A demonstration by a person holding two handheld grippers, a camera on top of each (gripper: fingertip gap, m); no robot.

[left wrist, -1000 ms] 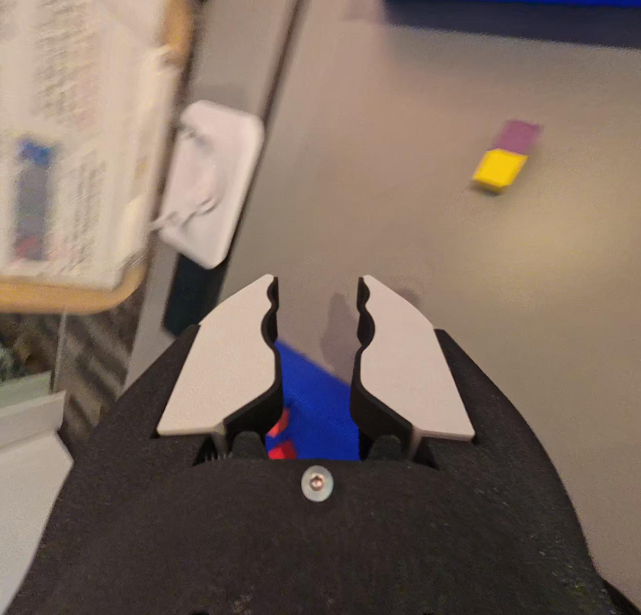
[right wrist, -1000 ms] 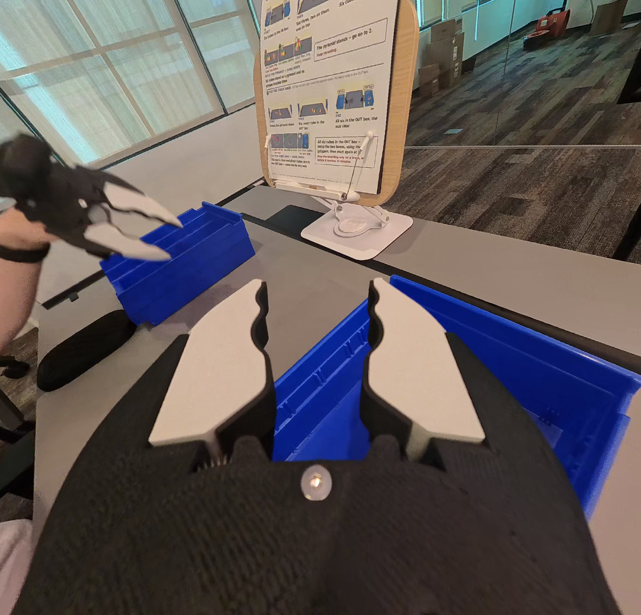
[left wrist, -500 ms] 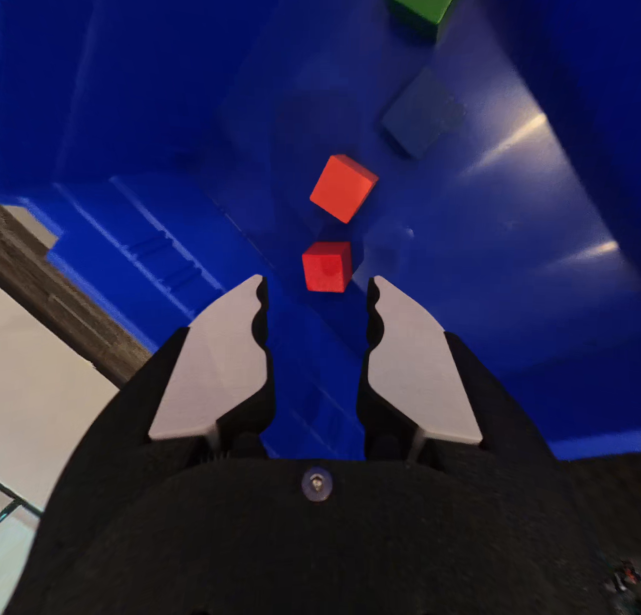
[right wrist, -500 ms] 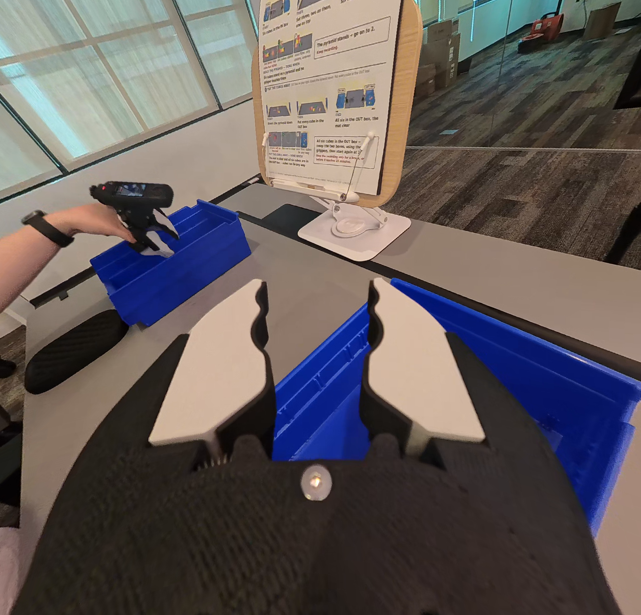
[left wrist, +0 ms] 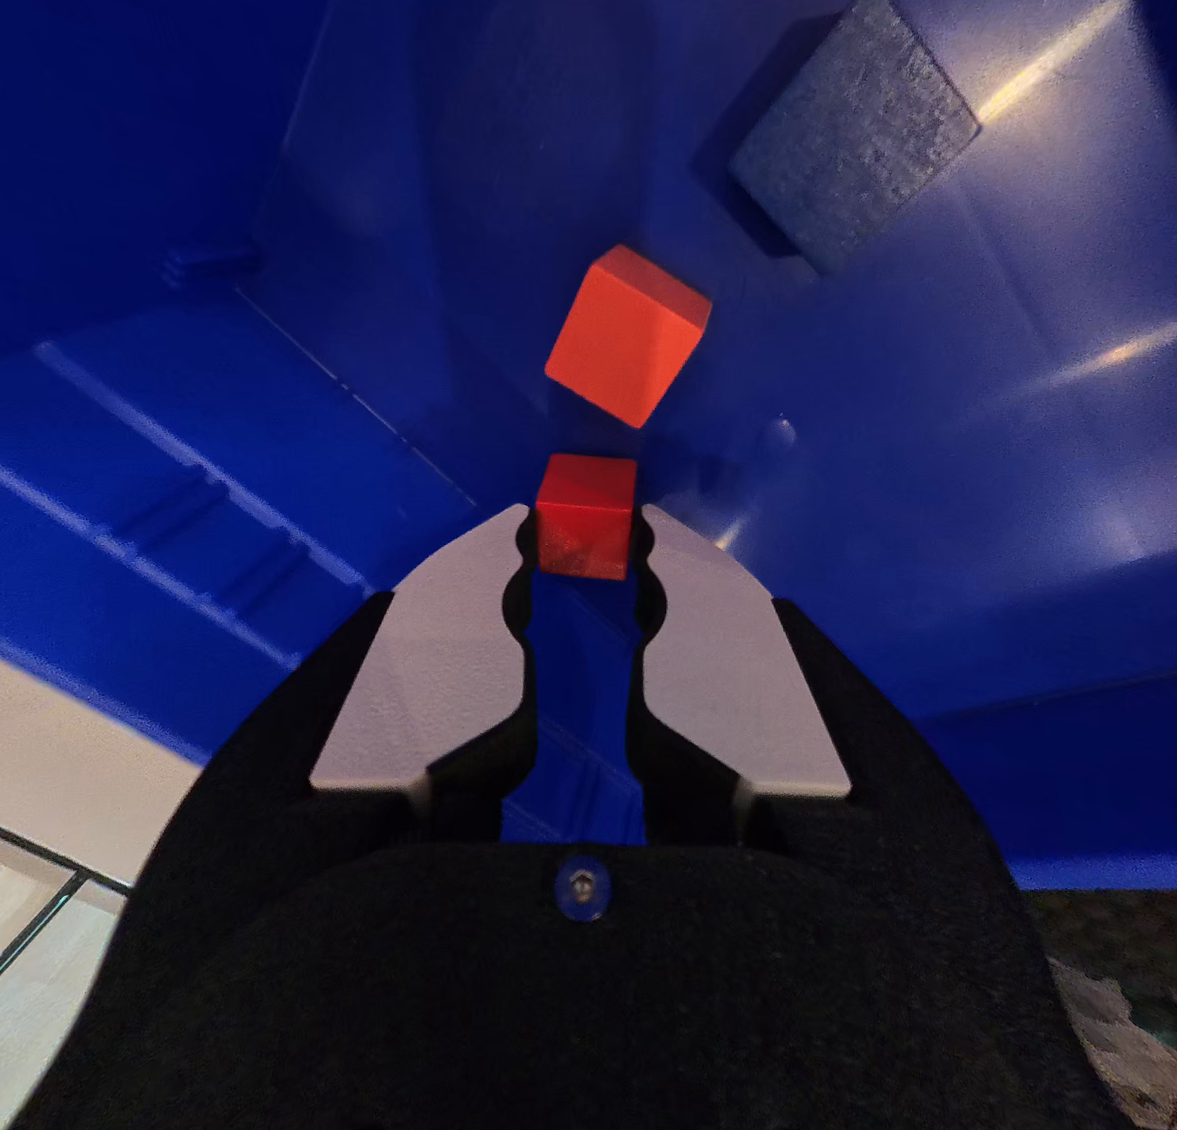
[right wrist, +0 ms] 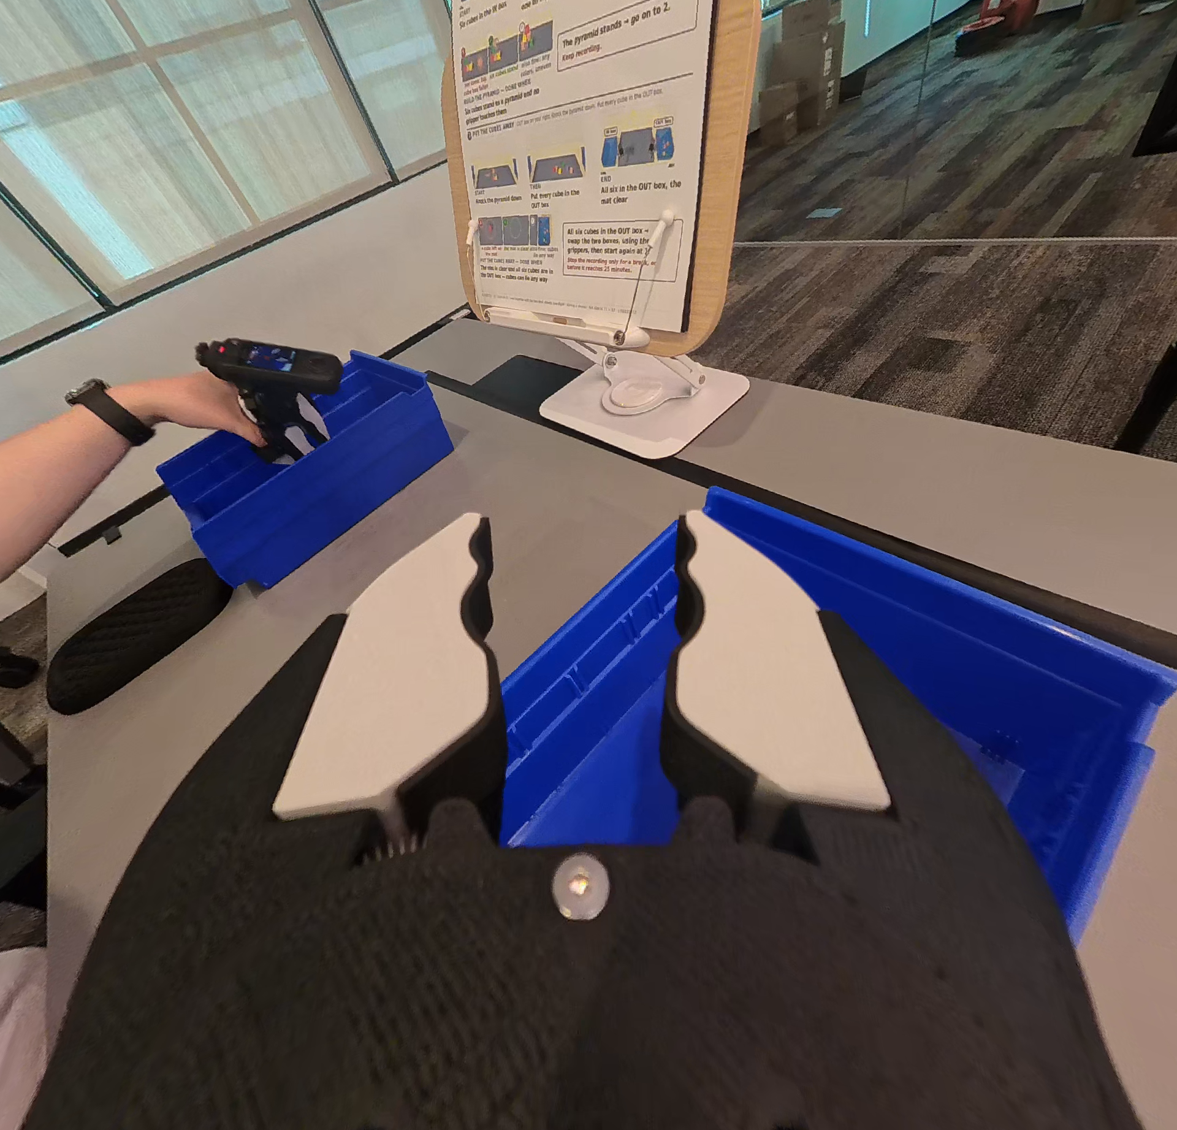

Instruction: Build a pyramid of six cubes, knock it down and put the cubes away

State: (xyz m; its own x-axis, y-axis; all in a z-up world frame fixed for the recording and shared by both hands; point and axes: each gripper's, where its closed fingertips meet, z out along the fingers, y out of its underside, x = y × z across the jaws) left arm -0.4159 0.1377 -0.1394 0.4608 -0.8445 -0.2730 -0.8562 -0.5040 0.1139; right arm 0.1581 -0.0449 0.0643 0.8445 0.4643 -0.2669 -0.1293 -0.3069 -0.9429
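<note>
Gripping red cube (left wrist: pixel 586 516) w/ left tongs (left wrist: pixel 584 513)

Left hand-held gripper (left wrist: pixel 584 516) – fingertips flanking red cube (left wrist: pixel 586 516) – inside blue bin (left wrist: pixel 255 462).

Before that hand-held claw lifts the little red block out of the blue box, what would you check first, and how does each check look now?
1. Red cube sits between the left gripper fingertips: ok.
2. Fingers actually clamped on it: cannot tell; they flank its sides closely, but contact is not clear.
3. Orange cube stands apart from the red one, out of the fingers' way: ok.
4. Dark blue cube lies well off to the side: ok.
5. Right gripper is open, empty and away, over the other blue bin: ok.
6. Left blue bin rests flat on the table: ok.
</note>
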